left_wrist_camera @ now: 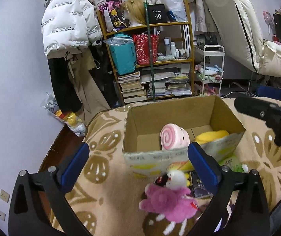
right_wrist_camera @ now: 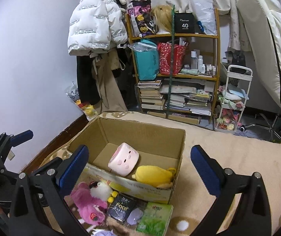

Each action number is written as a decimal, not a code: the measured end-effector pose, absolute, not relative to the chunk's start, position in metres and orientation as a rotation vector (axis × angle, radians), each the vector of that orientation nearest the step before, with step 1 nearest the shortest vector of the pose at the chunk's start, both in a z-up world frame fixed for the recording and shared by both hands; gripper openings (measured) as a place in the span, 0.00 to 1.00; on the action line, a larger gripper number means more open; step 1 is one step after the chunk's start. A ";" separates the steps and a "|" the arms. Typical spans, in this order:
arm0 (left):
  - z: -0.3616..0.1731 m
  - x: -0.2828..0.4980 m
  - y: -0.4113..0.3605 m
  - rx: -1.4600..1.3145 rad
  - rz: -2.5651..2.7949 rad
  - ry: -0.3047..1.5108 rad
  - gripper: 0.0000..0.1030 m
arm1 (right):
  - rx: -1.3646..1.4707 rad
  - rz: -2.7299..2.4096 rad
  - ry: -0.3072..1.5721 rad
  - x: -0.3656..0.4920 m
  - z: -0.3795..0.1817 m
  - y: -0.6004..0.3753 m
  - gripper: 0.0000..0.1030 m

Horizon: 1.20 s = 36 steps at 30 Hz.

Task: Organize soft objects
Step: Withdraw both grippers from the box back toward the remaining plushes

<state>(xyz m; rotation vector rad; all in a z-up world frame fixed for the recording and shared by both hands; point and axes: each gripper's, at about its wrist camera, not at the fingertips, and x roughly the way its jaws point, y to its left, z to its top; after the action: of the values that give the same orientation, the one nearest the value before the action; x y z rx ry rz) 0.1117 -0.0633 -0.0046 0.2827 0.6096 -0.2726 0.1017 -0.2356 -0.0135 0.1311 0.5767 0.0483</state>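
Hovering wide open and empty, both grippers: left gripper, right gripper. Box ahead of the fingers holds roll plush and yellow plush. Pink plush lies between the left fingers; drop lower, pinch its middle.

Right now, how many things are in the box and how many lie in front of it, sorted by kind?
Plush in box: 2 (pink roll, yellow toy)
Plush outside: 2 (pink toy, white toy)
Packets outside: 2 (black pack, green pack)
Purple item, kind unclear: 1
Total: 7
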 end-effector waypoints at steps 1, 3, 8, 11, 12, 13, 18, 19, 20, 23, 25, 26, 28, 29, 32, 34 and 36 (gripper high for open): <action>-0.004 0.109 -0.062 0.284 -0.270 0.614 0.96 | 0.137 0.046 0.575 0.098 -0.012 -0.236 1.00; -0.003 0.101 -0.059 0.286 -0.264 0.623 0.96 | 0.148 0.045 0.572 0.090 -0.009 -0.237 1.00; -0.004 0.079 -0.050 0.276 -0.241 0.655 0.96 | 0.151 0.033 0.570 0.071 -0.004 -0.236 1.00; -0.006 0.068 -0.043 0.275 -0.223 0.680 0.96 | 0.158 0.017 0.585 0.059 -0.004 -0.238 1.00; -0.007 0.065 -0.041 0.272 -0.222 0.689 0.96 | 0.161 0.013 0.593 0.056 -0.004 -0.238 1.00; -0.008 0.062 -0.038 0.268 -0.221 0.698 0.96 | 0.162 0.007 0.598 0.052 -0.005 -0.238 1.00; -0.011 0.048 -0.028 0.264 -0.211 0.739 0.96 | 0.178 -0.015 0.629 0.037 -0.004 -0.237 1.00; -0.011 0.046 -0.026 0.260 -0.212 0.747 0.96 | 0.182 -0.015 0.632 0.034 -0.005 -0.236 1.00; -0.010 0.043 -0.024 0.251 -0.213 0.755 0.96 | 0.184 -0.016 0.637 0.031 -0.006 -0.235 1.00; -0.010 0.037 -0.022 0.250 -0.214 0.760 0.96 | 0.173 -0.017 0.653 0.024 -0.011 -0.230 1.00; -0.011 0.034 -0.022 0.267 -0.209 0.757 0.96 | 0.166 -0.018 0.663 0.021 -0.014 -0.228 1.00; -0.011 0.033 -0.023 0.271 -0.209 0.758 0.96 | 0.165 -0.020 0.670 0.021 -0.015 -0.227 1.00; -0.013 0.034 -0.022 0.269 -0.215 0.768 0.96 | 0.168 -0.023 0.686 0.020 -0.020 -0.226 1.00; -0.015 0.035 -0.022 0.265 -0.219 0.774 0.96 | 0.170 -0.023 0.694 0.021 -0.022 -0.226 1.00; -0.018 0.040 -0.021 0.250 -0.231 0.781 0.96 | 0.164 -0.023 0.714 0.024 -0.027 -0.225 1.00; -0.020 0.044 -0.021 0.239 -0.237 0.789 0.96 | 0.150 -0.026 0.728 0.027 -0.032 -0.223 1.00; -0.023 0.049 -0.020 0.232 -0.238 0.798 0.96 | 0.138 -0.026 0.747 0.031 -0.037 -0.221 1.00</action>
<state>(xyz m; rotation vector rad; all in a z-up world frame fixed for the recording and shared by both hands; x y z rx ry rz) 0.0490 -0.0202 -0.0226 0.2317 0.7984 -0.2383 0.0309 -0.2210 -0.0368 0.1378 0.7469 -0.0265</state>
